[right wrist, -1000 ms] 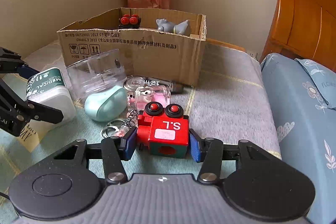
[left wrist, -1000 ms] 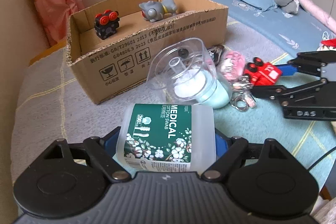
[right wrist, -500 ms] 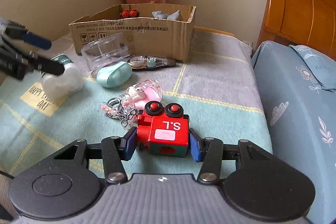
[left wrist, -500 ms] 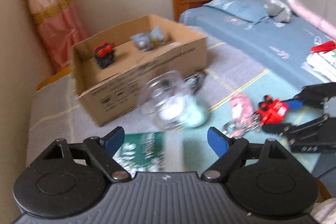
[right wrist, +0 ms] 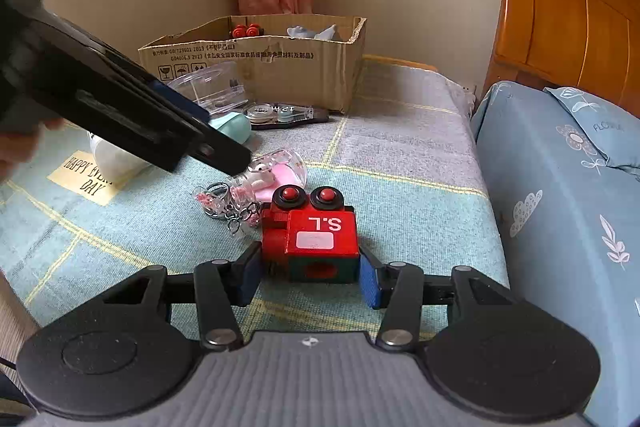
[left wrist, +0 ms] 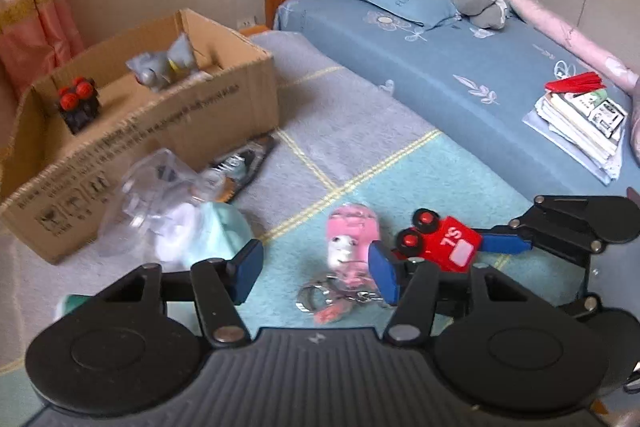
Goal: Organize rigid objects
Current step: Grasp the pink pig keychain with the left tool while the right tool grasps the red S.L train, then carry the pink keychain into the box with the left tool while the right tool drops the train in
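Note:
My right gripper (right wrist: 308, 279) is shut on a red wooden toy train (right wrist: 316, 231) marked S.L, low over the blanket; the train also shows in the left wrist view (left wrist: 440, 241). My left gripper (left wrist: 316, 267) is open and empty above a pink keychain bottle (left wrist: 352, 243), which also shows in the right wrist view (right wrist: 276, 173). The cotton swab box (right wrist: 116, 157) lies on the blanket at the left. A cardboard box (left wrist: 160, 131) holds a black and red toy (left wrist: 78, 105) and a grey figure (left wrist: 164, 67).
A clear plastic container with a mint base (left wrist: 180, 223) and a correction tape (right wrist: 284, 113) lie in front of the cardboard box. A bed with blue bedding (left wrist: 460, 67) runs along the right, with a stack of books (left wrist: 580, 123) on it.
My left gripper opened, let go of the cotton swab box and moved right to above the pink keychain. My right gripper pulled back from the cardboard box, still holding the red train.

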`<state>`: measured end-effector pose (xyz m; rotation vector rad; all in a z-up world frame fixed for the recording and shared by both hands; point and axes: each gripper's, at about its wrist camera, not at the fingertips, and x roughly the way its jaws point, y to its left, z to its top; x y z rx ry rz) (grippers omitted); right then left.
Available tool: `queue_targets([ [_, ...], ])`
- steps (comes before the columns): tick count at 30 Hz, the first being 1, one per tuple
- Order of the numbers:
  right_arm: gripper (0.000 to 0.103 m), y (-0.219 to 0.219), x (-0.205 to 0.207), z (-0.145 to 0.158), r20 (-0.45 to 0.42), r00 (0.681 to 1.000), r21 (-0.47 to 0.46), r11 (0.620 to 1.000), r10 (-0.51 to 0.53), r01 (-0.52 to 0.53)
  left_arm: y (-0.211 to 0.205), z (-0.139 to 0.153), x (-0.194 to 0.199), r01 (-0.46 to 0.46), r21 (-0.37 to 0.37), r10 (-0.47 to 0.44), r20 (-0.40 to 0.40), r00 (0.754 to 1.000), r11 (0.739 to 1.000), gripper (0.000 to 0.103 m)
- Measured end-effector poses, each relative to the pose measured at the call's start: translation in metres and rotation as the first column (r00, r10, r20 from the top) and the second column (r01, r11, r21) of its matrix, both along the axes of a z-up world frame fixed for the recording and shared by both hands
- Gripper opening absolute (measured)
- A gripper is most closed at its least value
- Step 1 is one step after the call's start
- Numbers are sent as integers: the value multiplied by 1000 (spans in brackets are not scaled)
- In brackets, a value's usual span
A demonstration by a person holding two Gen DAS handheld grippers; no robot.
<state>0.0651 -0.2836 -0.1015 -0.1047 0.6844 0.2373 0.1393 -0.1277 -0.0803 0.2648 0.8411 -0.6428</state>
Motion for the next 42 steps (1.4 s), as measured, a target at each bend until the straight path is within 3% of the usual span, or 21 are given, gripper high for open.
queue_targets([
  [6, 54, -2, 0, 0, 3, 1000, 5, 1000, 16, -16, -9, -5, 3, 0, -9, 0, -21, 1000, 1000, 55],
  [14, 54, -3, 2, 0, 0, 1000, -4, 1000, 30, -30, -21, -19, 12, 11, -33, -14, -71, 997, 999, 31],
  [27, 54, 0, 4, 1, -1, 1000, -28, 1000, 12, -12, -13, -19, 6, -11, 33, 12, -14, 1000, 999, 31],
  [32, 54, -17, -5, 2, -22, 1000, -5, 1000, -16, 15, 1, -18, -1, -11, 34, 12, -30, 999, 999, 31],
  [42, 62, -3, 2, 0, -10, 1000, -34, 999, -12, 12, 6, -19, -10, -53, 34, 53, -14, 998, 998, 34],
])
